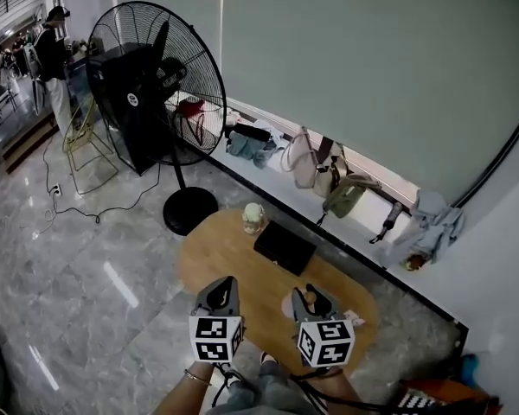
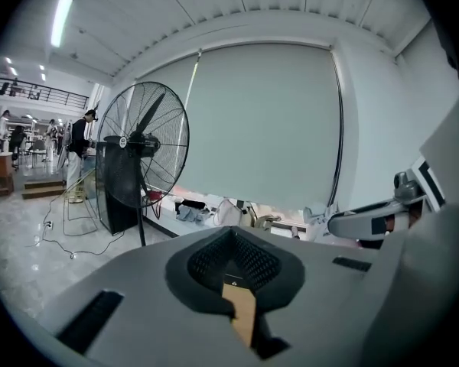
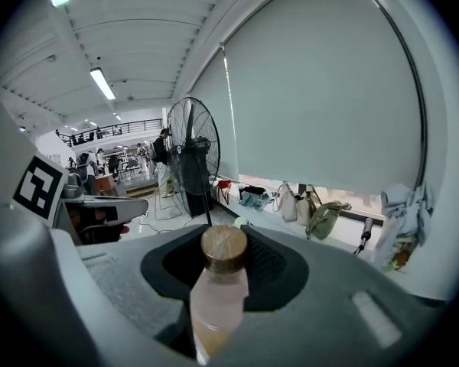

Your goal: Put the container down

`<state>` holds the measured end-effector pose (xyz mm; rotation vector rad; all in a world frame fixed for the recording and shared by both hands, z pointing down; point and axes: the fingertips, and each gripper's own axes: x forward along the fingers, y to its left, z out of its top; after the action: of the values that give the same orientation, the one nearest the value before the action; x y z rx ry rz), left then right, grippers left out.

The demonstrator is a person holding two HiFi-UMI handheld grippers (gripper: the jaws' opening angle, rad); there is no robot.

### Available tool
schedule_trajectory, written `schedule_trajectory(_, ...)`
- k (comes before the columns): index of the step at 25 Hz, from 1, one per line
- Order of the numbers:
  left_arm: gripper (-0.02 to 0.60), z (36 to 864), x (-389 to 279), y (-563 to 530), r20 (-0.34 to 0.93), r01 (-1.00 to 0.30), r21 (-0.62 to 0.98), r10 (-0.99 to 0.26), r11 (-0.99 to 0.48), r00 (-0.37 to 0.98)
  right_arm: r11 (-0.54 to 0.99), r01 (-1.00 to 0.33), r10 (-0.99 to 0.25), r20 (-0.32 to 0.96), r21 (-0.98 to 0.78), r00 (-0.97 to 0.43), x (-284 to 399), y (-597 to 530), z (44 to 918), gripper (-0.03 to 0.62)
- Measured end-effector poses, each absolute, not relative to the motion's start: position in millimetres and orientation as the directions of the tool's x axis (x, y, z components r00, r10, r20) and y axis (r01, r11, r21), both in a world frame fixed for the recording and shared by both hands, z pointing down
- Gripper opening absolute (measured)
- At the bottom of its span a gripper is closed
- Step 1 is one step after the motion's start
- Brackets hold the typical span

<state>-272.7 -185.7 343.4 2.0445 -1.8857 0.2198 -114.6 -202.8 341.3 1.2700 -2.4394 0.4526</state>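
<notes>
The container is a pale pink bottle (image 3: 216, 300) with a round wooden cap. My right gripper (image 3: 228, 237) is shut on it, the cap standing up between the black pads. In the head view the bottle (image 1: 306, 302) hangs over the near right part of the oval wooden table (image 1: 233, 262), with my right gripper (image 1: 313, 296) round it. My left gripper (image 1: 220, 287) is over the table's near left edge. In the left gripper view its jaws (image 2: 231, 245) are together with nothing in them, and only a thin strip of tabletop shows between them.
A small jar (image 1: 253, 218) and a flat black case (image 1: 285, 246) lie on the far half of the table. A large pedestal fan (image 1: 160, 85) stands just behind it. Bags (image 1: 329, 175) and clothes line the window ledge. A cable (image 1: 86, 207) crosses the floor at left.
</notes>
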Motion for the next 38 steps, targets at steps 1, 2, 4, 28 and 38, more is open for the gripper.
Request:
schedule_trajectory(1,-0.006,346.3,-266.5,-188.1,0.354,-0.986,0.153,-0.928,-0.064,0.115,0.534,-0.837,-0.722,0.452,-0.118,-0.524,-107.4,-203.0,343.5,0.125)
schedule_trajectory(2,-0.006,348.8,-260.7,-190.1,0.364,-0.985,0.159,-0.922,-0.074,0.128,0.521,-0.845,-0.727,0.459,-0.117,-0.512,-100.4,-202.8,345.7,0.124)
schedule_trajectory(4,-0.006,352.5,-250.0,-194.1,0.368,-0.982,0.166,-0.917,-0.095,0.151,0.493,-0.862,-0.735,0.475,-0.115,-0.483,-85.8,-201.1,350.7,0.124)
schedule_trajectory(28,-0.006,454.7,-150.2,-194.9,0.535,-0.934,0.2,-0.766,-0.295,0.357,0.273,-0.944,-0.741,0.586,-0.184,-0.328,-4.7,-175.0,443.3,0.124)
schedule_trajectory(38,-0.006,550.2,-145.7,-206.7,0.586,-0.948,0.202,-0.745,-0.246,0.318,0.284,-0.932,-0.691,0.626,-0.225,-0.362,-3.8,-175.9,526.3,0.125)
